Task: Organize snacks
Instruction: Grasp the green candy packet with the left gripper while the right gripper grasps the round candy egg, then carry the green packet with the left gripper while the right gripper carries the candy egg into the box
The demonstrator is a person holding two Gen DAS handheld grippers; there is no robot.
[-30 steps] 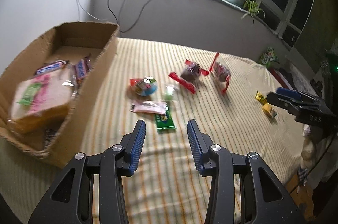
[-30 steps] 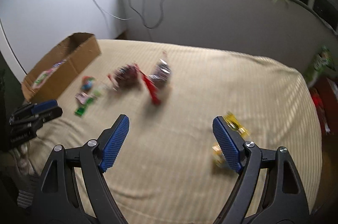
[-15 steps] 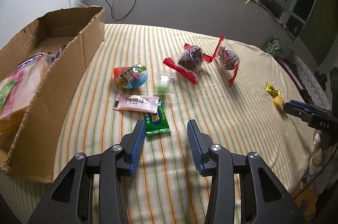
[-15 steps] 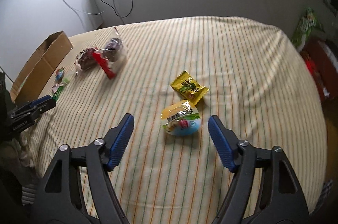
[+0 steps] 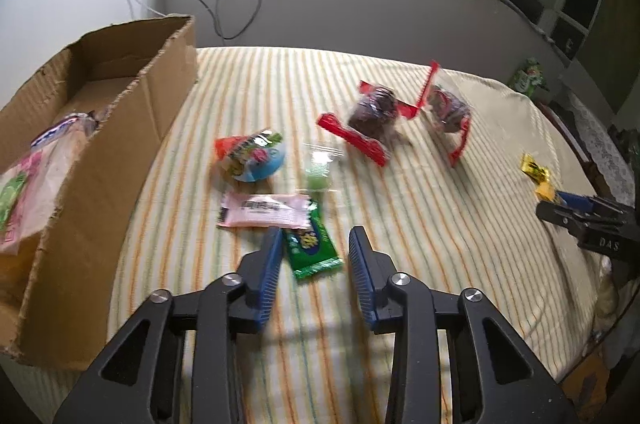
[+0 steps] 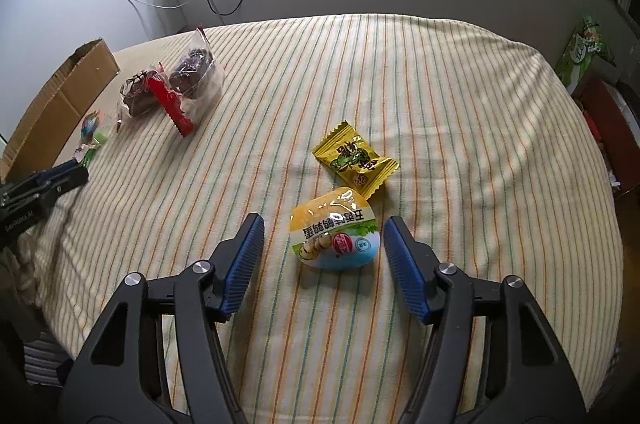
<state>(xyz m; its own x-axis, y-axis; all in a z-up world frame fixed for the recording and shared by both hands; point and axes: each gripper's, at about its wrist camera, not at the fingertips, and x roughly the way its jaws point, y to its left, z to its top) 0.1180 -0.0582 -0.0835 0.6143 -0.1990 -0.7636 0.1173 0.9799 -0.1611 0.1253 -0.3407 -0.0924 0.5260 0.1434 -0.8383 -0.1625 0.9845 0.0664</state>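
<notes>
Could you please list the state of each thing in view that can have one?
Left gripper: jaws closing around the green packet, not yet gripping.
Right gripper: jaws closing around the egg-shaped pack, not touching.
Green packet: flat, sealed.
Egg-shaped pack: on the cloth, sealed.
Cardboard box: open-topped, partly filled.

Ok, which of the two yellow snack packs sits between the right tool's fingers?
The egg-shaped yellow and blue pack, lying between the closing right tool, untouched; the flat yellow candy wrapper lies beyond.
</notes>
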